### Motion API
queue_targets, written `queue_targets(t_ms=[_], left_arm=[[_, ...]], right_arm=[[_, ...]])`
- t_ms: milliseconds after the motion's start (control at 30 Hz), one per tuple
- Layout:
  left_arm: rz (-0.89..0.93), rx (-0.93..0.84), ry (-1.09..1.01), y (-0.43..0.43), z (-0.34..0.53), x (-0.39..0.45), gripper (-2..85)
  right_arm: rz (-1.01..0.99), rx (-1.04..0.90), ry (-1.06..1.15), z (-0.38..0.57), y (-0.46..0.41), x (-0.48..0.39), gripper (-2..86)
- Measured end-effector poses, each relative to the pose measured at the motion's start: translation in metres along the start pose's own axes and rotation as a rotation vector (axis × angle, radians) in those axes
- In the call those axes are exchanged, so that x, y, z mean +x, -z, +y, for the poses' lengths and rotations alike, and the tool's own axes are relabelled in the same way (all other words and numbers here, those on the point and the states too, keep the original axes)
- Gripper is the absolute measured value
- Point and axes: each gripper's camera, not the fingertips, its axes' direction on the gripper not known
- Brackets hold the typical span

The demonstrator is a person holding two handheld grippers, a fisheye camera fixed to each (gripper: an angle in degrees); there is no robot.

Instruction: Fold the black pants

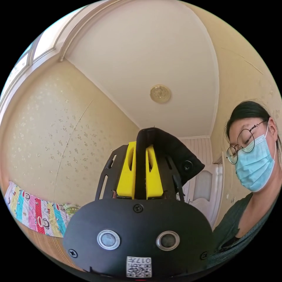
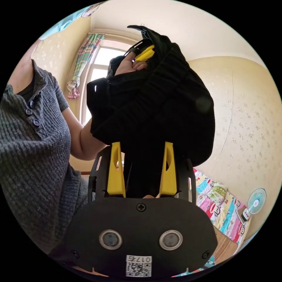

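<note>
Left gripper view first, going left to right: a strip of colourful cartoon-print bedding (image 1: 35, 213) sits at the lower left edge, then pale speckled wallpaper, then the left gripper (image 1: 140, 169) dead centre. Its two yellow jaws are pinched together on a fold of the black pants (image 1: 164, 152), with a thin band of black fabric sandwiched right between them. The rest of that fold pokes up past the jaw tips and flops over to the right of them. Up above is a round ceiling light (image 1: 160, 93), and at the right edge a person (image 1: 249, 176) in a mask and glasses is looking down.

Right gripper view: the person's grey knit top (image 2: 35, 164) takes up the left side, with a window and curtain (image 2: 83, 58) at the upper left. In the middle, the right gripper (image 2: 142, 173) has its yellow jaws standing apart, and black pants fabric hangs down into the gap between them. Can't really tell if both jaws are actually pressing on it. The big bunch of pants sits above the jaws, reaching to the top centre, where the other gripper's yellow jaw and a hand (image 2: 129, 64) peek out. At the lower right, the same bedding and a small fan (image 2: 256, 202).
</note>
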Motion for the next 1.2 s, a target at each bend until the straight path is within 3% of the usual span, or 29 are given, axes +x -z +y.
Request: queue_targets(t_ms=[133,233,300,433,633,700,900,1033,1200], left_arm=[[0.035,-0.029,0.021,-0.014,0.009,0.007,5.1],[0.018,-0.029,0.033,-0.018,0.014,0.007,5.1],[-0.001,-0.039,0.036,-0.019,0.015,0.004,5.1],[-0.035,-0.074,0.07,-0.006,0.008,-0.018,5.1],[-0.023,-0.234,0.199,0.011,-0.002,-0.076,5.2],[0.015,-0.291,0.202,0.01,0.002,-0.085,5.2],[0.265,-0.444,0.111,0.0,0.019,-0.081,5.7],[0.251,-0.529,0.024,-0.001,0.03,-0.056,8.9],[0.101,-0.578,0.111,-0.006,0.071,-0.047,16.2]], right_arm=[[-0.053,-0.017,0.099,-0.001,-0.006,-0.015,15.7],[-0.053,-0.028,0.143,0.001,-0.012,-0.031,8.2],[-0.064,-0.002,0.117,0.002,-0.004,-0.036,3.1],[-0.077,0.059,0.013,0.008,0.033,-0.013,1.7],[0.207,0.37,-0.332,0.009,0.162,0.067,1.3],[0.356,0.377,-0.32,-0.014,0.186,0.07,1.2],[0.552,0.461,-0.262,-0.08,0.205,0.029,0.9],[0.62,0.534,-0.249,-0.109,0.21,0.003,0.7],[0.655,0.621,-0.204,-0.152,0.22,-0.026,0.6]])
